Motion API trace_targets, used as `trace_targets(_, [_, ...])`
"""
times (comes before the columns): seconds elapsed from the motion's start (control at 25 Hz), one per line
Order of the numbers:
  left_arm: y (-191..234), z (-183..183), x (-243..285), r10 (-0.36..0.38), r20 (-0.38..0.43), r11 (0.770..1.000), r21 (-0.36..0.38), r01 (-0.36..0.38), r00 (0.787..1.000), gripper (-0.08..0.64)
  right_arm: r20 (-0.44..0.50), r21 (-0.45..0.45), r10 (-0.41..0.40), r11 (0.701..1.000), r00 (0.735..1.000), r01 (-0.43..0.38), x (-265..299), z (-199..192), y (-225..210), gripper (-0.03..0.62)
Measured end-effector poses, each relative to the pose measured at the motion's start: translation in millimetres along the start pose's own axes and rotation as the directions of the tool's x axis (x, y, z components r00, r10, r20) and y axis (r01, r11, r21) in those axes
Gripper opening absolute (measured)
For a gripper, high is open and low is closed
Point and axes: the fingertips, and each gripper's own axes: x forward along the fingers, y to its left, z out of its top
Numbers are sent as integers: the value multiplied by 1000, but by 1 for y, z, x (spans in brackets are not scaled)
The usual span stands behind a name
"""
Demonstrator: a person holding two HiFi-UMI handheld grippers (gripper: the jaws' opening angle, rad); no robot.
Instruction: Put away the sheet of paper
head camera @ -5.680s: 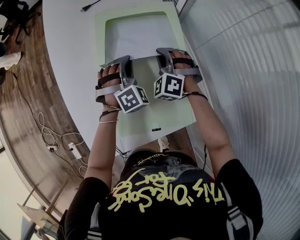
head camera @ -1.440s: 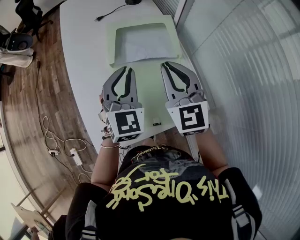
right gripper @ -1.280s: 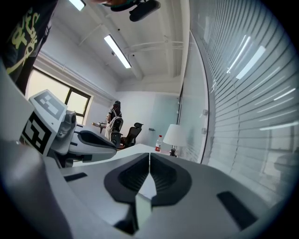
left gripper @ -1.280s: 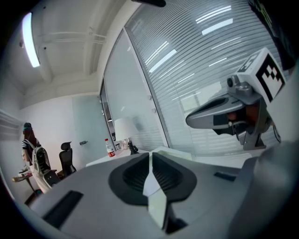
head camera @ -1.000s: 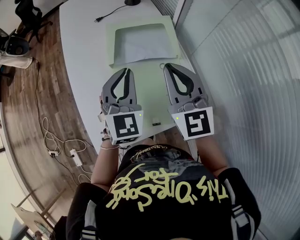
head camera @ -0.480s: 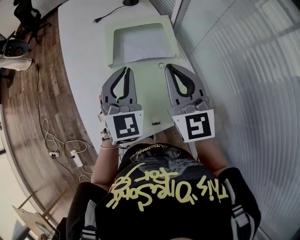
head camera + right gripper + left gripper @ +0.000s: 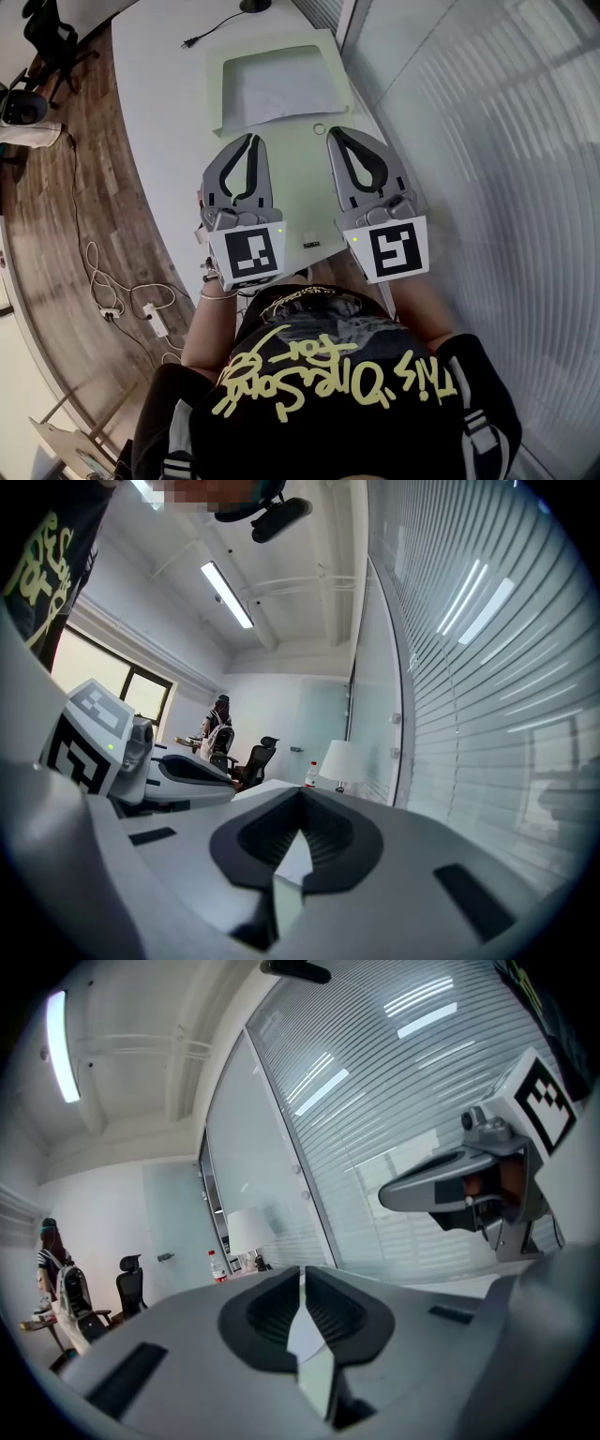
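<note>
- We hold the left claw (image 7: 251,139) and the right claw (image 7: 335,131) side by side over the near part of the white counter (image 7: 159,112). They are apart from each other, and both point away from us.
- In the left gripper view, the left claw (image 7: 302,1274) is pressed together with nothing between its pads.
- In the right gripper view, the right claw (image 7: 300,800) is pressed together too, and it is just as empty.
- The sheet of paper (image 7: 281,89) lies flat at the far end of a pale green mat (image 7: 305,187), framed by a green margin. It sits beyond both claw tips and touches neither.
- We cannot tell whether the paper rests on the mat or is tucked inside it.
- A small ring (image 7: 320,128) lies on the mat just ahead of the right claw.
- A black cable (image 7: 211,26) trails across the far edge of the counter.
- A glass wall (image 7: 469,141) with blinds runs along our right.
</note>
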Motion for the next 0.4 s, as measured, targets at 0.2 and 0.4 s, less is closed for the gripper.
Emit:
trace_targets(0.2, [-1, 4, -1, -6, 9, 1000, -3, 6, 1000, 23, 3, 1, -6, 1000, 1000, 6, -3, 2, -1, 5])
trace_targets(0.4, [-1, 9, 0, -4, 31, 1000, 12, 4, 1000, 21, 1, -1, -8, 1000, 1000, 8, -4, 2, -3, 5])
